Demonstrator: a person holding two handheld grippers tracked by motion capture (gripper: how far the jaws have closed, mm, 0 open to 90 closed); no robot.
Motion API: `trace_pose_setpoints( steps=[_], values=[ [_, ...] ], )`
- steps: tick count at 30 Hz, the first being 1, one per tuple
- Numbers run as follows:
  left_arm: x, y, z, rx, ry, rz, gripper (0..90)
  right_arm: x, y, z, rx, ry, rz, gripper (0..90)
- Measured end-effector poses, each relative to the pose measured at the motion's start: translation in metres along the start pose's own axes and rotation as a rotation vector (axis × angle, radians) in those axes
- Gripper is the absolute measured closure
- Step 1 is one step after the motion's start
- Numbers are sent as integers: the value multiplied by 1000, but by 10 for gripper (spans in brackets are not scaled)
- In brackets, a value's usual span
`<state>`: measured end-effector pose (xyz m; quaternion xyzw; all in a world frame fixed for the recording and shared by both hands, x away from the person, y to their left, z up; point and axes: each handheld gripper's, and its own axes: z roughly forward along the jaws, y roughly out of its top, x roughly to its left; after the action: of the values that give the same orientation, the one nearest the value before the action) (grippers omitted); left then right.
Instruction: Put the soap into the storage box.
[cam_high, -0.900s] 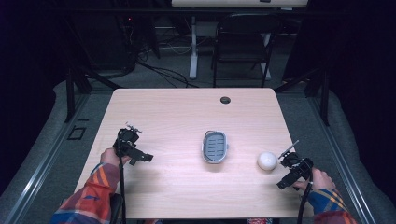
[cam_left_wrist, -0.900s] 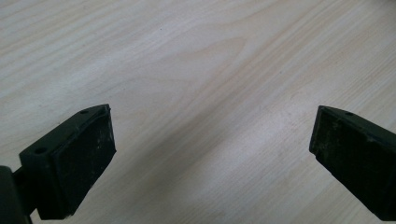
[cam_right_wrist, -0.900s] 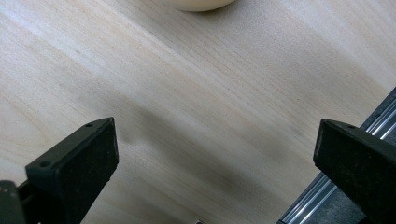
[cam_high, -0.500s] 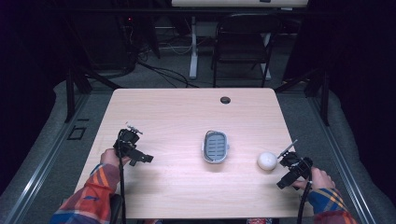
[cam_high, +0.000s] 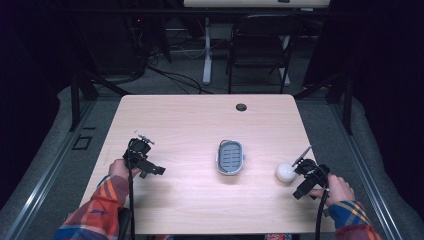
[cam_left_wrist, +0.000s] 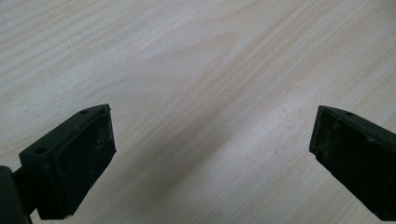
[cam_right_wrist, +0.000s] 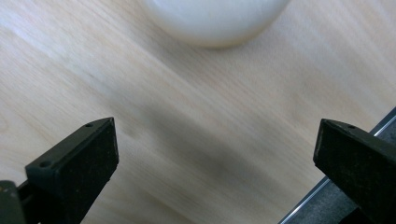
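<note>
**Pale wood table, a white ball and two spread grippers**

Pale wood makes up the table (cam_high: 200, 120), which carries a small round dark hole (cam_high: 241, 107) near its far edge. At the middle of the table sits a grey oval dish (cam_high: 230, 157) with a slatted inside. A white ball (cam_high: 285, 172) rests on the bare wood to the right of the dish, apart from it and near the table's right edge.

The right gripper (cam_high: 301, 170) is held low over the table just beside the ball, on the ball's right side as seen from the high view, with the person's right hand (cam_high: 336, 189) behind it. In the right gripper view its two black jaws stand wide apart with nothing between them; the ball (cam_right_wrist: 212, 21) lies ahead of the jaws, beyond their tips and not touched by either, and the table's metal edge shows at the lower right.

The left gripper (cam_high: 141, 156) is held over the left part of the table, well apart from the dish and the ball, in the person's left hand (cam_high: 120, 169), whose sleeve is plaid. In the left gripper view its jaws are likewise spread wide over bare wood, gripping nothing.
</note>
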<state>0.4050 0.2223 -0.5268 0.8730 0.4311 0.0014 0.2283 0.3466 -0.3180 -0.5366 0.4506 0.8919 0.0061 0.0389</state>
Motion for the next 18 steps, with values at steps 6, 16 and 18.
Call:
trace_pose_setpoints(
  steps=[6, 16, 18],
  values=[
    [0, 0, 0, 1, 2, 1, 0, 5, 9, 2, -45, 35, 15, 0],
    [-1, 0, 1, 5, 0, 6, 0, 5, 28, -5, -37, 26, -34, 0],
    [-1, 0, 1, 3, -1, 6, 0, 7, 33, -4, -76, 39, -16, 8]
  ],
)
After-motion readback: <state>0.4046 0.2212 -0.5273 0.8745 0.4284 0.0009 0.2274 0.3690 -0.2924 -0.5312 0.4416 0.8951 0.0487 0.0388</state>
